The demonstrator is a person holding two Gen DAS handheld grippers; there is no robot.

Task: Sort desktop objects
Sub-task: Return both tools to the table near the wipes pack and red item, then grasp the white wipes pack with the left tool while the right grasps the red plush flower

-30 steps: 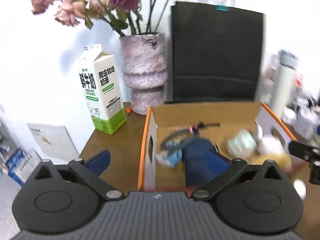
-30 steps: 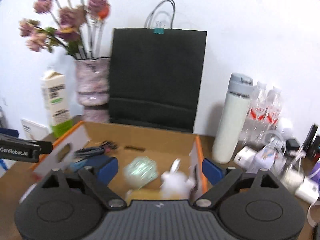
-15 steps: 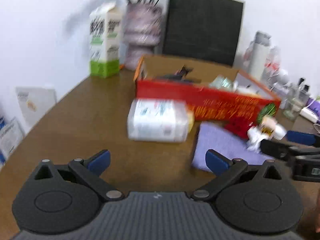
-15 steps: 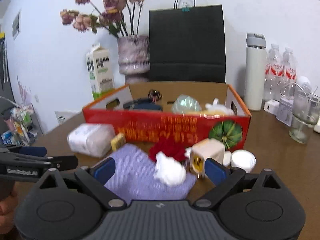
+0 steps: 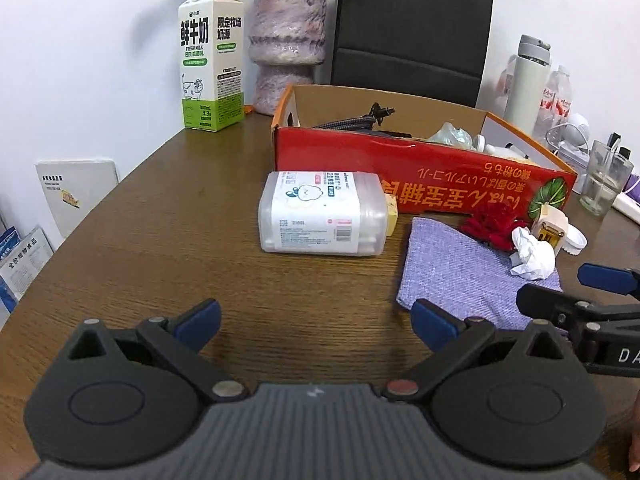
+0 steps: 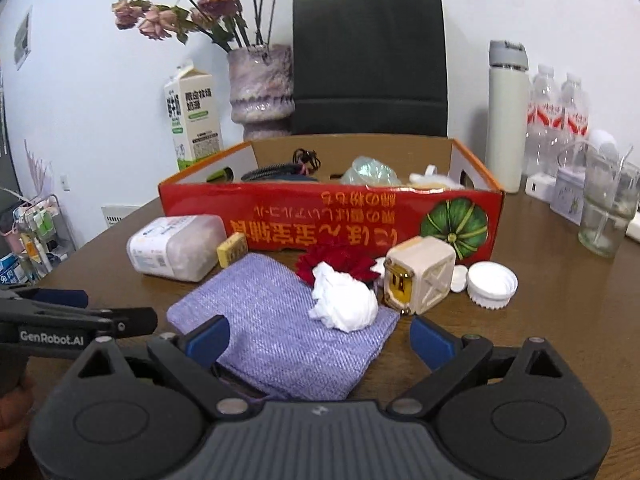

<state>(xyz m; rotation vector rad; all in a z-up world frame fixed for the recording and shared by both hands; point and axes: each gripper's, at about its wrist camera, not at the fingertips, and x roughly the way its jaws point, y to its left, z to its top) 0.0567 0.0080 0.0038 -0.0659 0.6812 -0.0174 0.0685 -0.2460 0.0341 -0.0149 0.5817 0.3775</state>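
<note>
Two hand-held grippers hover low over a brown worktop [image 5: 168,216] strewn with desk clutter. The left gripper [image 5: 316,318] has its fingers spread wide and grips nothing; the right gripper [image 6: 320,336] is likewise spread and empty above a purple cloth [image 6: 280,332]. A crumpled white tissue [image 6: 346,302] lies on the cloth's far edge, touching a red fabric flower [image 6: 340,262] at its 12 o'clock. Just beside them, at 3 o'clock, sit a cream cube charger [image 6: 420,274] and a white lid [image 6: 492,280]. A clear plastic tub [image 5: 324,212] lies on its side at the cloth's 10 o'clock, a small yellow block [image 6: 232,249] against its end. Behind all stands a red cardboard box [image 6: 332,220], already holding a dark cable and what may be wrapped items, partly hidden by its wall.
</note>
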